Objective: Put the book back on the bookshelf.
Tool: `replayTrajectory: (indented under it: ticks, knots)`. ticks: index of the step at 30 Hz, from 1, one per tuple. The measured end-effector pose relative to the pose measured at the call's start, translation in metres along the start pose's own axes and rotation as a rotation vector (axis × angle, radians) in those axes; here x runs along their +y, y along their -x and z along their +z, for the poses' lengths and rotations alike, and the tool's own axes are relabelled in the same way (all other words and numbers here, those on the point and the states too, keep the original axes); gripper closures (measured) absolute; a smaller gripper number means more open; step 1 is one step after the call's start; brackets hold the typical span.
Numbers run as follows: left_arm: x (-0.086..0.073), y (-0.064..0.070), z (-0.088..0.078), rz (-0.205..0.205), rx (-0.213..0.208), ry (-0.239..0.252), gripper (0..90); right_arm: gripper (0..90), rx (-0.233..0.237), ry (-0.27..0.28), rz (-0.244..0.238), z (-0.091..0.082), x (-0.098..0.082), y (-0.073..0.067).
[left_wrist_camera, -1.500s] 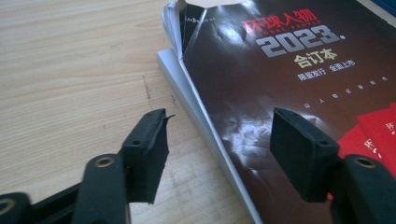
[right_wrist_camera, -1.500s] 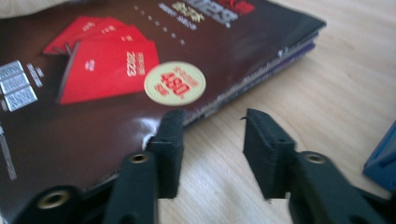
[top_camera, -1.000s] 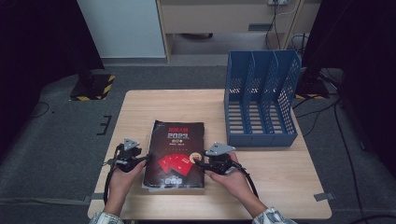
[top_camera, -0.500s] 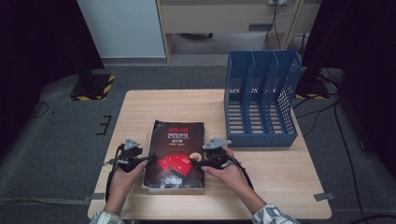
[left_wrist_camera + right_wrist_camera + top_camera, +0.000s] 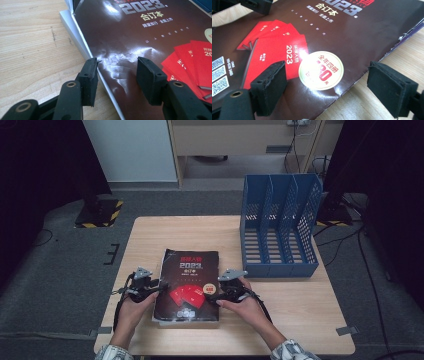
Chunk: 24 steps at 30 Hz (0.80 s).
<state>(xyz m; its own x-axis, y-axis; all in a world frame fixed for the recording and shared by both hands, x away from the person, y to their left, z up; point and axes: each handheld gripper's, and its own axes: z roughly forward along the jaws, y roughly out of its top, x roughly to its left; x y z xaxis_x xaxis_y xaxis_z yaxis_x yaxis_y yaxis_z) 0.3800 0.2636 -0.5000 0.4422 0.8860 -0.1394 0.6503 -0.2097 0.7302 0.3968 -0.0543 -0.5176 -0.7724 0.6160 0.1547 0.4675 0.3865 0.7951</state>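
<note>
My wooden table (image 5: 310, 305) carries a blue file rack (image 5: 280, 232) with upright slots at its far right, well apart from my hands. The dark, glossy book (image 5: 187, 287) lies flat near the table's front edge, between my two grippers. Its cover reads "2023" in large pale digits, with "合订本" below and a finer line too small to make out. Red booklets printed on the cover also bear "2023", and a round cream sticker (image 5: 321, 70) reads "全年四册" over a red number I cannot read fully.

My left gripper (image 5: 117, 72) sits at the book's left edge, its jaws partly apart and just closing in: one pad stands off the cover's rim over the table, the other above the creased cover, neither pressing. My right gripper (image 5: 337, 92) straddles the book's right edge, jaws wide and just opening, gripping nothing.

The high view shows the rack; the left gripper view shows the white page block; the right gripper view shows QR codes (image 5: 222, 75).
</note>
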Motion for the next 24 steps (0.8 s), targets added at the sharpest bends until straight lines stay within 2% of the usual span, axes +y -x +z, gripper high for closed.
replayTrajectory:
  ticks: [2,5,9,16,18,22,24]
  knots:
    - [-0.0002,0.0014,-0.0003,0.023,0.008,0.003,51.6,16.6,0.002,-0.002,0.004,-0.0006,0.0002,0.0009]
    - [0.0009,0.0026,-0.0003,0.035,0.014,-0.001,52.1,17.3,0.007,-0.002,0.013,-0.0007,0.0004,0.0000]
    - [0.0001,0.0018,-0.0003,0.027,0.009,0.003,52.1,18.3,0.010,-0.003,0.012,-0.0004,0.0003,0.0012]
    - [-0.0019,-0.0012,0.0026,0.009,-0.004,0.031,49.3,16.0,0.022,-0.011,0.050,0.0011,-0.0002,0.0051]
    - [-0.0013,-0.0011,0.0027,0.017,-0.004,0.028,48.9,16.9,0.018,-0.014,0.042,0.0006,0.0003,0.0035]
    - [-0.0004,-0.0016,0.0028,0.028,-0.008,0.022,49.0,17.5,0.026,-0.017,0.059,0.0002,0.0002,0.0053]
    - [-0.0006,-0.0016,0.0029,0.029,-0.008,0.024,48.9,14.2,0.005,-0.017,0.064,0.0005,0.0003,0.0075]
